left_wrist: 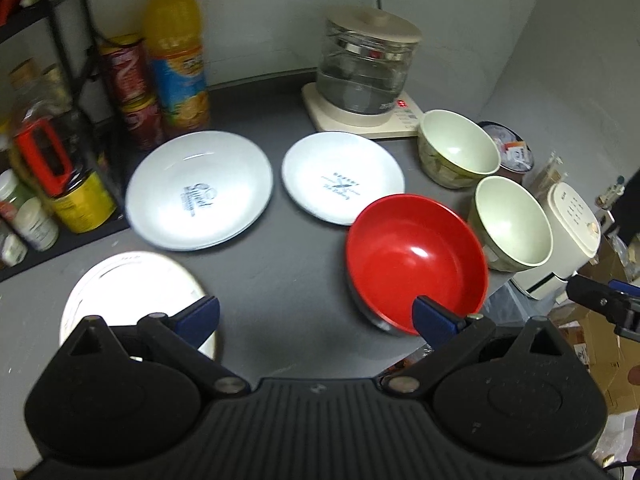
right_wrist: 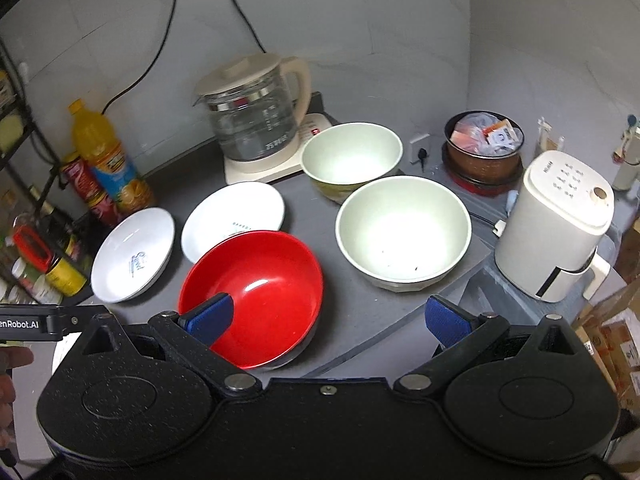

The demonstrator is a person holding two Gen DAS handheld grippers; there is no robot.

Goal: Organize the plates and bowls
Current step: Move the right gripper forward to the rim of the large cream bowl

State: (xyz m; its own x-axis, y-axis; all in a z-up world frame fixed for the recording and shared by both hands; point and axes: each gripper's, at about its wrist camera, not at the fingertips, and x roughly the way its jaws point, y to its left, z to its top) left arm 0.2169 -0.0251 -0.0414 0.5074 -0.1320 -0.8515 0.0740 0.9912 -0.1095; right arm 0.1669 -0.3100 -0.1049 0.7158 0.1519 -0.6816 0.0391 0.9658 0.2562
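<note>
The red bowl [right_wrist: 256, 296] sits on the grey counter [right_wrist: 320, 220] at centre, its rim overlapping the small white plate [right_wrist: 236, 220] at 11 o'clock. A larger plate [right_wrist: 134, 254] lies at 9 o'clock; two pale green bowls [right_wrist: 402, 236] stand at 1 to 2 o'clock, grouped by type. The right gripper [right_wrist: 328, 318] hangs spread and empty, one finger over the red bowl, likely lining up a grasp. The left gripper [left_wrist: 316, 316] is likewise spread, holding nothing.

Far ahead of the fingers, a glass kettle [right_wrist: 256, 120] sits on its cream base [right_wrist: 264, 164] against the wall. Left stand an orange juice bottle [left_wrist: 176, 48] and red cans [left_wrist: 132, 88]; right, a white appliance [right_wrist: 556, 224] and a packet-filled pot [right_wrist: 484, 140].
</note>
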